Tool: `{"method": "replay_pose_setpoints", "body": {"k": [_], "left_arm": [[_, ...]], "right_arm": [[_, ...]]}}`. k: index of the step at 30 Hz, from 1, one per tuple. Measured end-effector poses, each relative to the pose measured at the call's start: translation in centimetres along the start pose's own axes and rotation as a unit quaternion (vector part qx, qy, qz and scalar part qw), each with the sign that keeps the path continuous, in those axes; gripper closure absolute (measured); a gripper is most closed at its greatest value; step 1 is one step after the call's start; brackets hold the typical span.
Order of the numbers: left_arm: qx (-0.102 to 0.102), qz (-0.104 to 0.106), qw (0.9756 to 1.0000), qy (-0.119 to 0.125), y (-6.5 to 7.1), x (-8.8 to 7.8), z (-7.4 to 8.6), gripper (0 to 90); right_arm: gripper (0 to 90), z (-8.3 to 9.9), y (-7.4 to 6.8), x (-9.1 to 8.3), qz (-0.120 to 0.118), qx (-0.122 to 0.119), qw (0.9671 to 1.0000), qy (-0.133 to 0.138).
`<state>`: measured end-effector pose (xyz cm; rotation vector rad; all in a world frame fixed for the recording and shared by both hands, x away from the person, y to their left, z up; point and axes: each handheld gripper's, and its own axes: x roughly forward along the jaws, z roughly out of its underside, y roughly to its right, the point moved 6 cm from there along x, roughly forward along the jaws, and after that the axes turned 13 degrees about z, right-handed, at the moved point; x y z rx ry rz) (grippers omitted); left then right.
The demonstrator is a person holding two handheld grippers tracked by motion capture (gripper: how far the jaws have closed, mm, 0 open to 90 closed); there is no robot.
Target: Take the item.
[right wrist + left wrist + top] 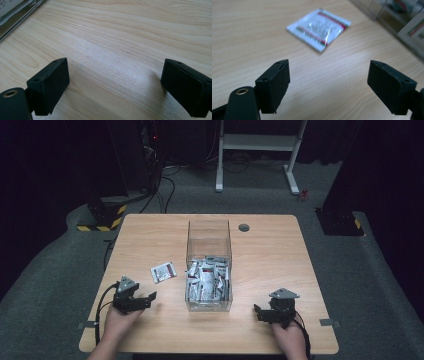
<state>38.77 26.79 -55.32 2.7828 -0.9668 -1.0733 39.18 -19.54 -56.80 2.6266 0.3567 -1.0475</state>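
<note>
A clear plastic box (209, 236) stands at the middle of the table, with several white sachets heaped in its near half. One white sachet with red and green print (164, 272) lies flat on the wood just left of the box; in the left gripper view the sachet (319, 28) lies a short way beyond the jaws. My left gripper (146, 301) sits low over the table near the front left, open, with nothing between its jaws (328, 87). My right gripper (258, 313) rests near the front right, open and empty over bare wood (115, 87).
The wooden table (270, 250) has a round cable hole (244, 227) behind the box. The box's wall (397, 15) shows at the upper right of the left gripper view, and its corner (15, 12) at the upper left of the right gripper view.
</note>
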Motion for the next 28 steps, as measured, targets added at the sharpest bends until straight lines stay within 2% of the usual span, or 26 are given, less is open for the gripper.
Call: {"method": "replay_pose_setpoints", "body": {"k": [3, 4, 10, 13, 19, 28], "left_arm": [[-0.006, 0.001, 0.9999, -0.014, -0.5, -0.2, 1.3, 20.8], [-0.001, 0.001, 0.9997, -0.024, -0.6, -0.2, 1.7, 20.6], [0.042, -0.004, 0.9984, -0.038, -0.7, -1.4, 3.0, 20.1], [0.043, -0.010, 0.9985, -0.034, -0.9, -1.8, 3.4, 14.9], [0.033, -0.007, 0.9989, -0.033, -0.8, -1.9, 3.5, 13.8], [0.034, -0.013, 0.9986, -0.037, -0.8, -1.8, 3.5, 12.5]], "right_arm": [[7.9, 0.0, 0.0, 0.0, 0.000, 0.000, 1.0000, 0.000], [7.9, 0.0, 0.0, 0.0, 0.000, -0.001, 1.0000, 0.001], [7.9, 0.0, 0.0, 0.0, 0.002, 0.002, 1.0000, 0.000], [7.8, 0.0, 0.0, 0.0, 0.004, 0.004, 1.0000, -0.001], [7.7, 0.0, -0.1, 0.0, 0.007, 0.008, 0.9999, -0.001], [7.6, -0.2, -0.3, 0.1, 0.011, 0.013, 0.9998, -0.003]]}}
